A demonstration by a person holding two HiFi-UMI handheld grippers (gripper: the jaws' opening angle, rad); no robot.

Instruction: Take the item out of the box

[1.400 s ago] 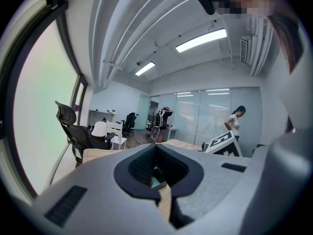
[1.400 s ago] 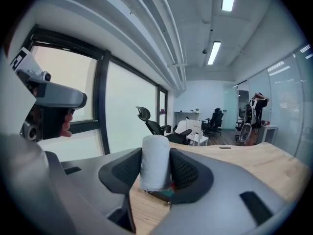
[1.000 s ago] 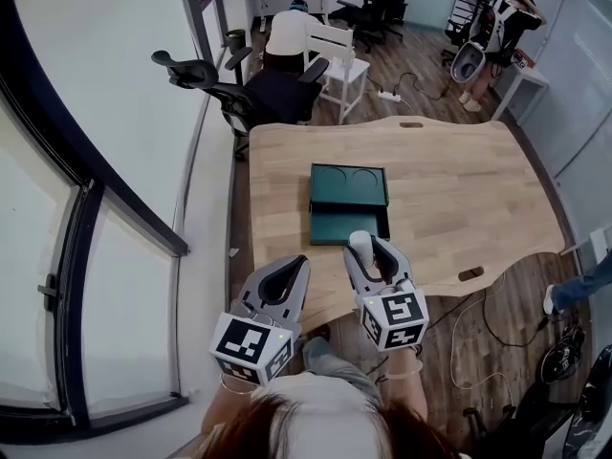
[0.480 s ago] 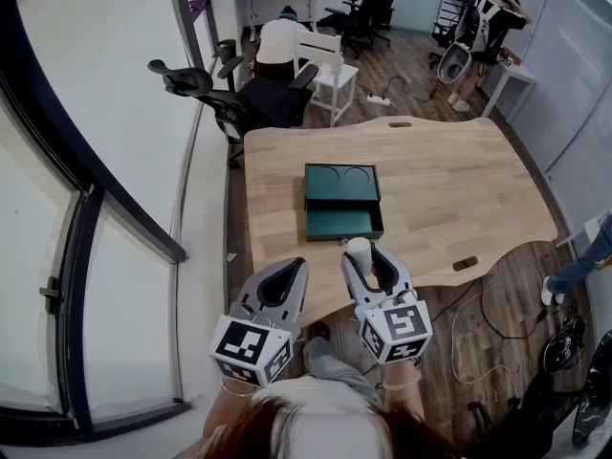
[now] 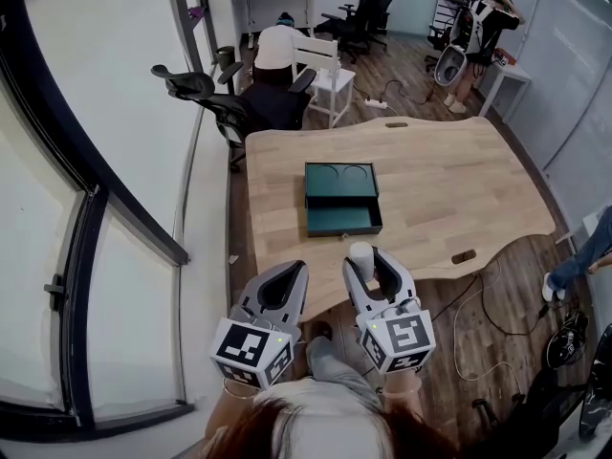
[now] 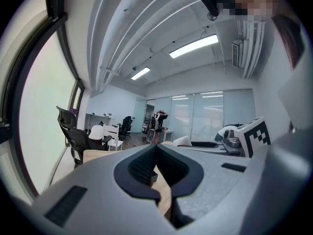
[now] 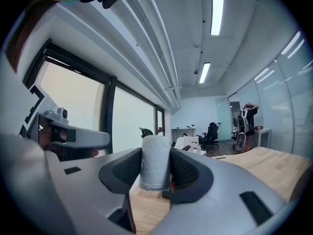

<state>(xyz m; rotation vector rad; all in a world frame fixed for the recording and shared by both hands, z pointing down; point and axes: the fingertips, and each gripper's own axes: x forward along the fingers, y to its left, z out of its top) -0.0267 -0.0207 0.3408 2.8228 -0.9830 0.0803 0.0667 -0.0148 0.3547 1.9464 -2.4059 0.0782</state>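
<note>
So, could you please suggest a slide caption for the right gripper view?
Right gripper shut on a white roll, with the wooden table and office chairs beyond.

text: none legible | brands/numbers: none | only coded square markers (image 5: 395,337) on tool cubes (image 5: 251,349)

Head view steeply down over table (image 5: 459,189), gripper views low, close behind their jaws — all share it

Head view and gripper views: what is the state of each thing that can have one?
left gripper: shut, nothing between its jaws.
right gripper: shut on the white roll.
white roll: held upright, outside the green box.
green box: open, lying on the table, apart from both grippers.
</note>
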